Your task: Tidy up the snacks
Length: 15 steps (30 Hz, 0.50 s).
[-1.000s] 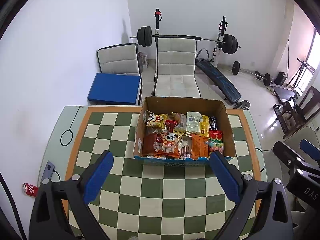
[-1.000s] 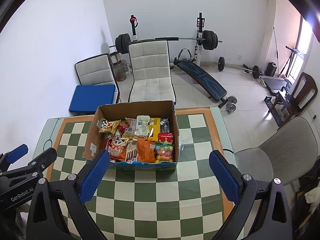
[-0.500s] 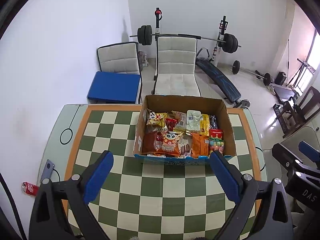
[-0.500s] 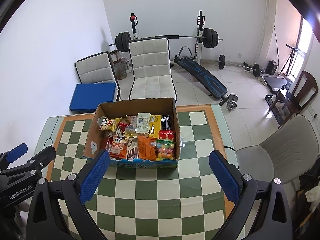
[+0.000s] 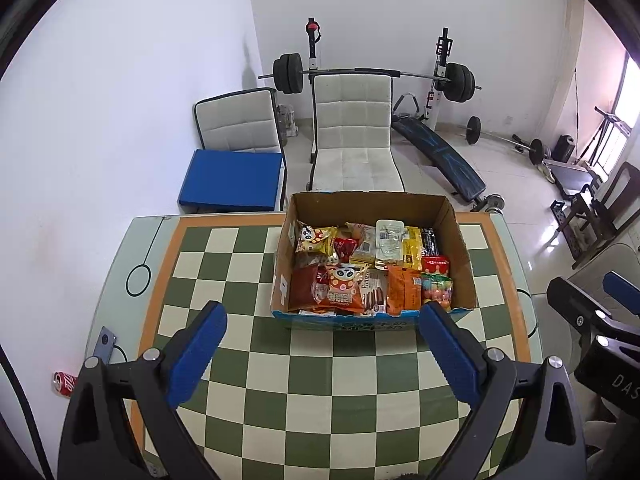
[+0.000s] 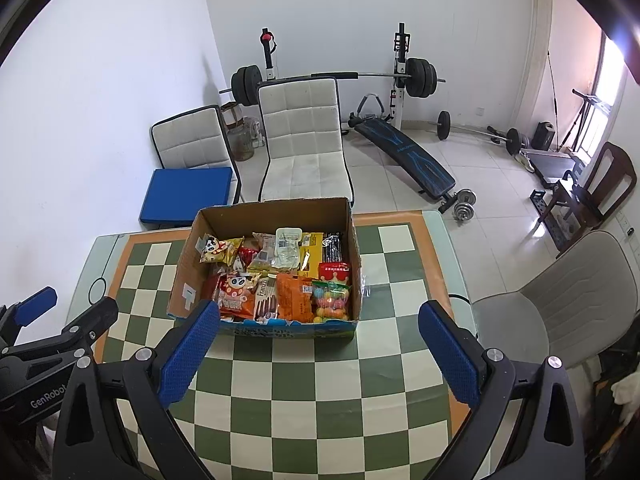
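Observation:
An open cardboard box (image 5: 460, 240) (image 6: 188, 264) stands on the far half of the green-and-white chequered table (image 5: 320, 380) (image 6: 320, 380). It is packed with several snack packets, among them an orange panda bag (image 5: 342, 286) (image 6: 236, 292), an orange bag (image 5: 404, 288) and a bag of coloured candy (image 6: 332, 300). My left gripper (image 5: 322, 320) hovers open over the near side of the table, nothing between its blue pads. My right gripper (image 6: 318, 320) is open and empty too, just short of the box's front. Each gripper shows at the edge of the other's view.
Two white chairs (image 5: 352, 136) stand beyond the table, one bearing a blue cushion (image 5: 232, 178). A weight bench and barbell rack (image 6: 400, 80) fill the back of the room. A grey chair (image 6: 560, 304) sits right of the table. A red can (image 5: 64, 382) lies on the floor at left.
Both grippers have drifted slightly; the box sits a little higher in the frames. Both stay open, and nothing was picked up.

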Tool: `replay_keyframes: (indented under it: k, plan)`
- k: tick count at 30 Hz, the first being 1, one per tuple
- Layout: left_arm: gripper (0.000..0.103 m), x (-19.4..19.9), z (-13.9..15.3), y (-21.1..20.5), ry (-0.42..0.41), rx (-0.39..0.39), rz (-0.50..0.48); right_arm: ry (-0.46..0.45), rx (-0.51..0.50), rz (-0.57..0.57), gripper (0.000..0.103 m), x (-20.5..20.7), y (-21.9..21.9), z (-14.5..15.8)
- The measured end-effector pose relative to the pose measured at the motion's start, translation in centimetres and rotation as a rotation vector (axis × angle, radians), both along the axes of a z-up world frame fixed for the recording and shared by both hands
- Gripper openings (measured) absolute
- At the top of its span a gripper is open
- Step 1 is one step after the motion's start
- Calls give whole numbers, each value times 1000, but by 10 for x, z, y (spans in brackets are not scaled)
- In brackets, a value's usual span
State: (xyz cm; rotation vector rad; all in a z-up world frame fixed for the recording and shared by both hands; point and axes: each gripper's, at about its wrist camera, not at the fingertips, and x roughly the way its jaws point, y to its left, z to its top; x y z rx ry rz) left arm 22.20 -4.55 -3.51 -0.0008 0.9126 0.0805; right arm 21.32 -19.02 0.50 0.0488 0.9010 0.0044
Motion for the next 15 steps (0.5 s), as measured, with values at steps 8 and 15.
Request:
replay_keyframes:
  k: [8,15]
  plan:
    - [99,1,0,0,0,0,-2,-4,-1,-2,101,1,-1,2]
    - [99,3,1,-1,2,2,-2,-2,2,-1,101,2,-2,4]
